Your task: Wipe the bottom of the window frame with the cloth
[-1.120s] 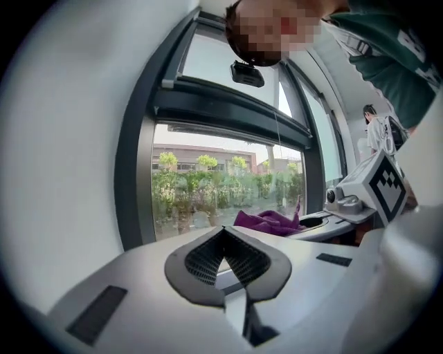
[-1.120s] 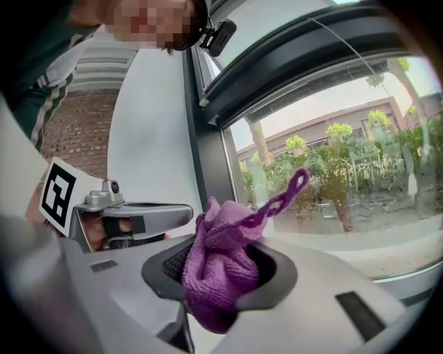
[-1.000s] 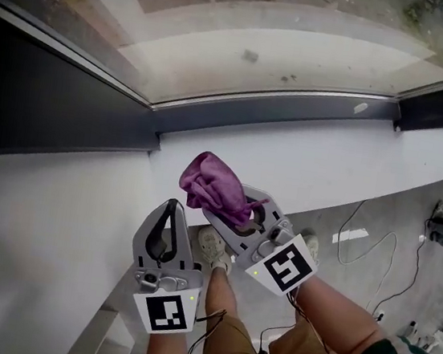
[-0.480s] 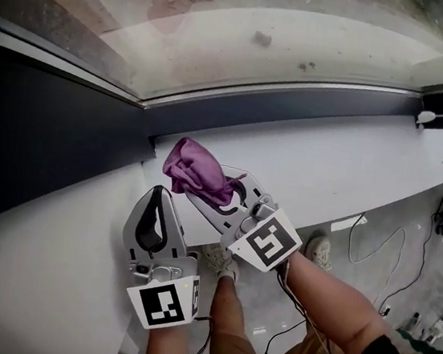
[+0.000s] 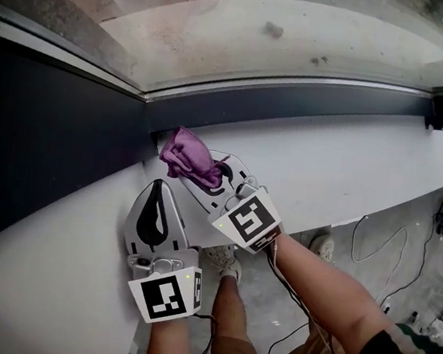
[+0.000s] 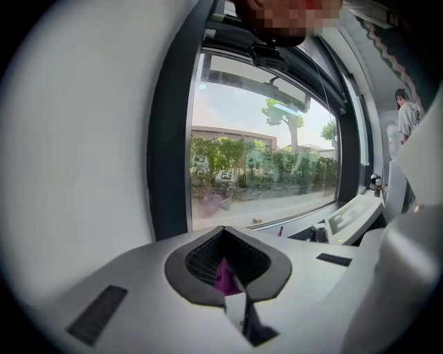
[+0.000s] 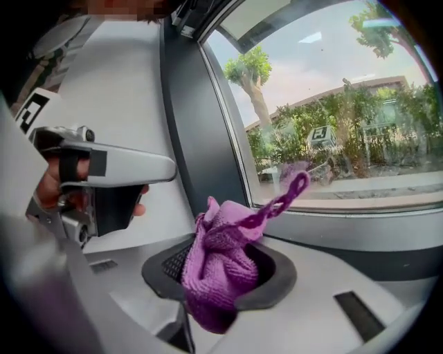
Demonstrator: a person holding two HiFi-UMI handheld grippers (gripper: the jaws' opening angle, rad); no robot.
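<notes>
Head view: cloth (image 5: pixel 185 156), gripped in right claw (image 5: pixel 193 167), is held at far-left corner of sill (image 5: pixel 353 161), beside window frame (image 5: pixel 296 101); left claw (image 5: pixel 158 186) is closed; wiping is judged barely begun.

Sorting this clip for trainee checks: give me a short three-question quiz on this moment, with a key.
1. Which gripper holds the cloth? A) left gripper B) right gripper C) neither
2. True or false: the cloth is by the right end of the frame.
3. Fill in: the left gripper's jaws are ___ (apart / together).
Key: 1 B; 2 false, the cloth is by the frame's left corner; 3 together.
</notes>
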